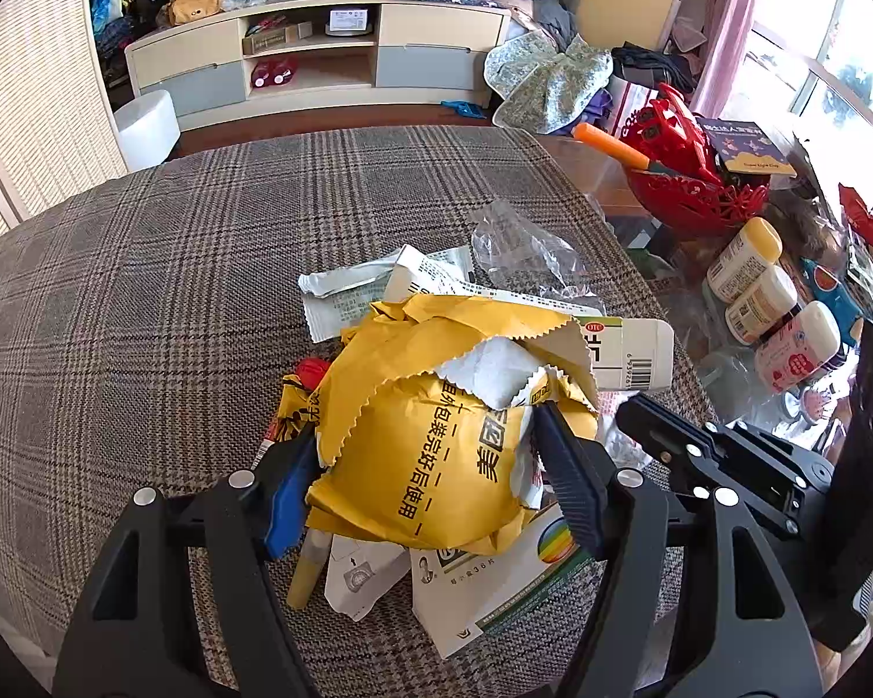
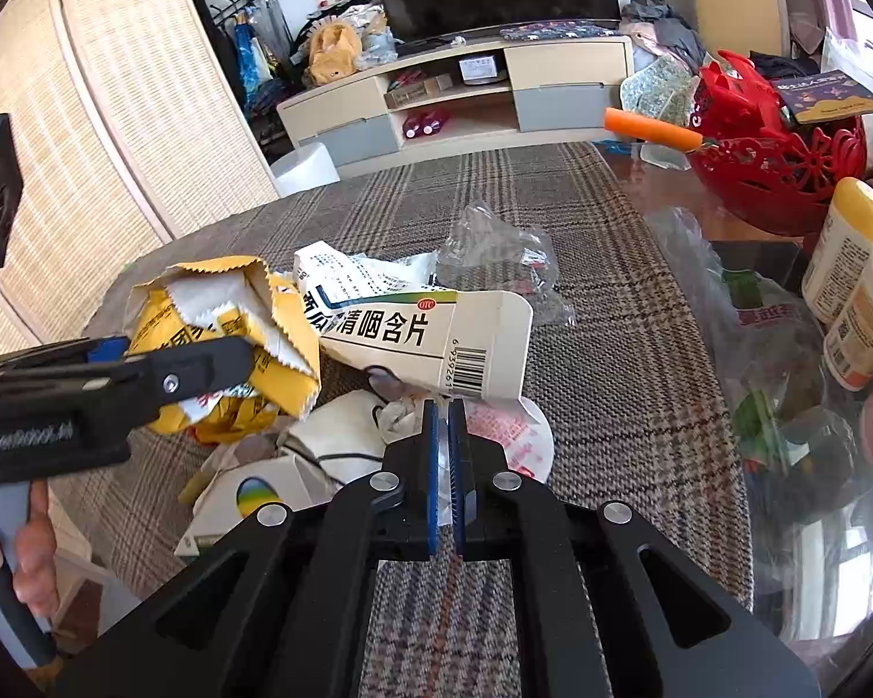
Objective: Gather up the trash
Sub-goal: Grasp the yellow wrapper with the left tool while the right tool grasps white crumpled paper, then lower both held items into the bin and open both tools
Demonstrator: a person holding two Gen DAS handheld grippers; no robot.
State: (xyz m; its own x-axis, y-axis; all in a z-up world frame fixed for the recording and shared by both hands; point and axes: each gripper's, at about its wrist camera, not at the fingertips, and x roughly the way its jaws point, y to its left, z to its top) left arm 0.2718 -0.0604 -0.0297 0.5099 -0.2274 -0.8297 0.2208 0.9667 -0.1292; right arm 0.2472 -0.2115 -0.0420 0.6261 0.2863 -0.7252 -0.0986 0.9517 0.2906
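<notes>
— So, from the left wrist, what's it got?
— The left gripper (image 1: 430,465) is clamped round a crumpled yellow bag (image 1: 436,442), on top of the trash pile on the plaid table (image 1: 145,291). A white box (image 1: 628,349) lies just behind, clear plastic (image 1: 524,250) further back.

— And the right wrist?
— The right gripper (image 2: 445,459) has its blue pads nearly together, nothing between them that I can see, tips just below the box (image 2: 430,337). Left gripper (image 2: 203,372) holds the bag (image 2: 233,349) to the left. Red basket (image 2: 785,174) sits far right.
</notes>
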